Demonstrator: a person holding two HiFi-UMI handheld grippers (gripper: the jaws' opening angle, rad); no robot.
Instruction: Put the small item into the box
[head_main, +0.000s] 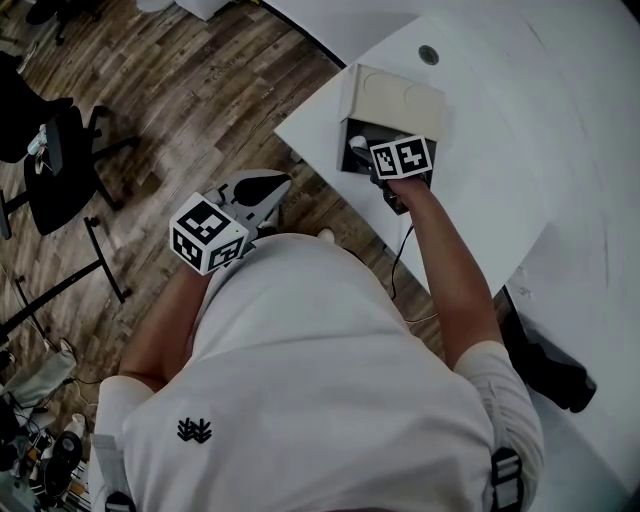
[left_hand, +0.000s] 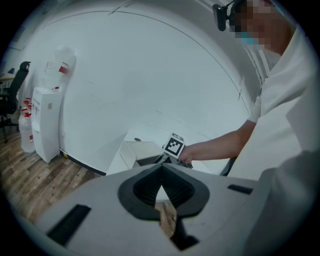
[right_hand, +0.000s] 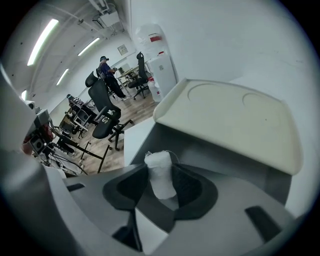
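Observation:
An open box (head_main: 345, 160) sits at the near corner of the white table (head_main: 520, 120), its pale lid (head_main: 400, 100) standing back. In the right gripper view its dark inside (right_hand: 220, 155) lies just below the jaws. My right gripper (head_main: 362, 155) hangs over that opening, pointing steeply down, shut on a small white roll (right_hand: 161, 175) that stands upright between the pads. My left gripper (head_main: 283, 182) is off the table, over the wood floor by the person's body. Its jaws meet at the tips with nothing in them (left_hand: 161, 176). From there the box (left_hand: 142, 152) shows farther ahead.
A round grommet hole (head_main: 428, 54) lies beyond the box. A cable (head_main: 400, 250) hangs off the table edge by the right arm. A black chair (head_main: 60, 160) stands on the floor at left. A water dispenser (left_hand: 45, 122) stands by the curved wall.

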